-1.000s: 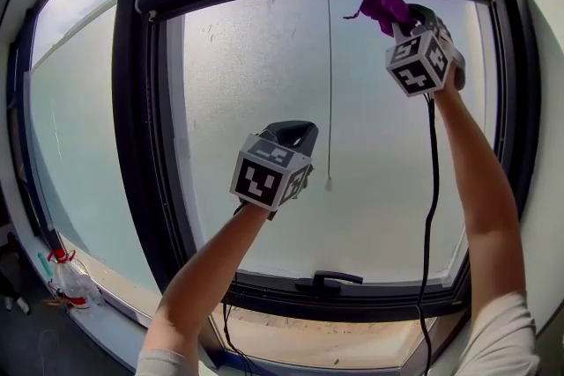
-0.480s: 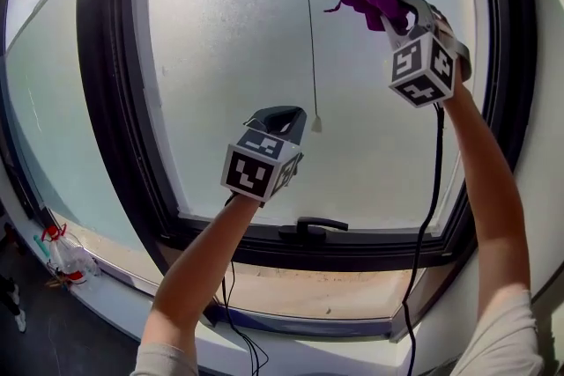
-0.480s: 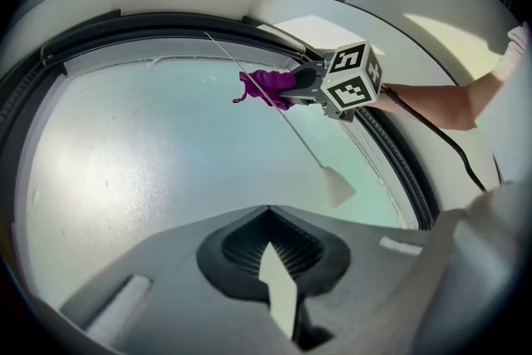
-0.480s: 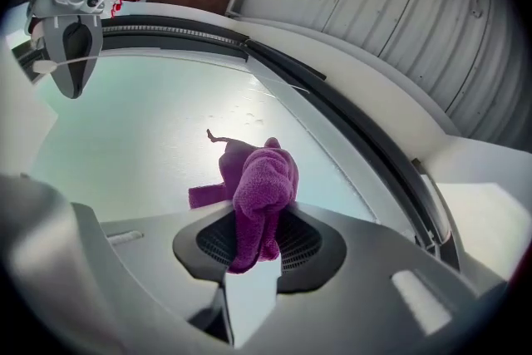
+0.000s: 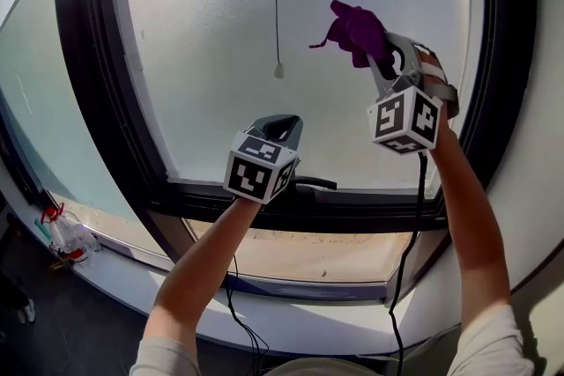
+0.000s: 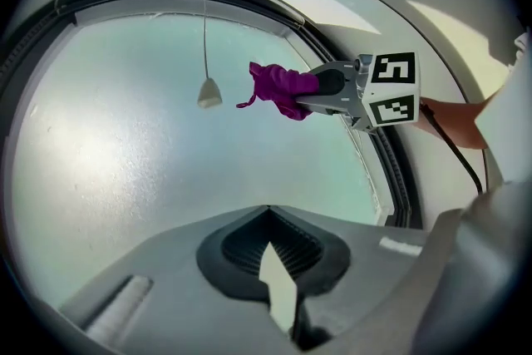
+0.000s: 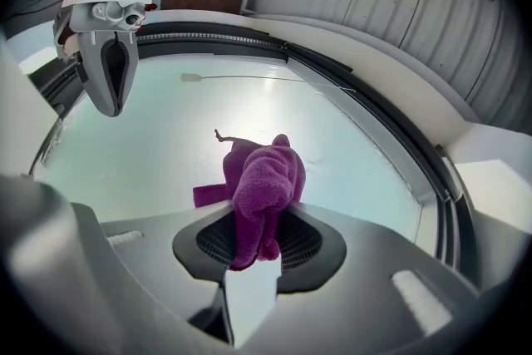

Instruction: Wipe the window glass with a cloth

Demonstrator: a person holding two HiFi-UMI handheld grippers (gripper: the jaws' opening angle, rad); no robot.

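The frosted window glass (image 5: 203, 40) sits in a black frame (image 5: 97, 101). A purple cloth (image 5: 352, 31) is bunched against the pane at mid height, right of centre. My right gripper (image 5: 381, 57) is shut on it, and in the right gripper view the cloth (image 7: 262, 179) bulges out between the closed jaws of the right gripper (image 7: 262, 220) with the glass just behind. My left gripper (image 5: 280, 124) hovers lower, near the bottom frame, shut with nothing in it. The left gripper (image 6: 268, 212) looks across the pane at the cloth (image 6: 278, 89).
A thin pull cord hangs down the glass and ends in a small white knob (image 5: 278, 70) left of the cloth. A black window handle (image 5: 315, 182) lies on the lower frame, above a sandy sill (image 5: 308, 255). A plastic bag (image 5: 62, 238) rests at lower left. Cables trail from both grippers.
The right gripper has carried the cloth down the glass from the top frame to about the height of the cord knob. The left gripper has also dropped toward the lower frame.
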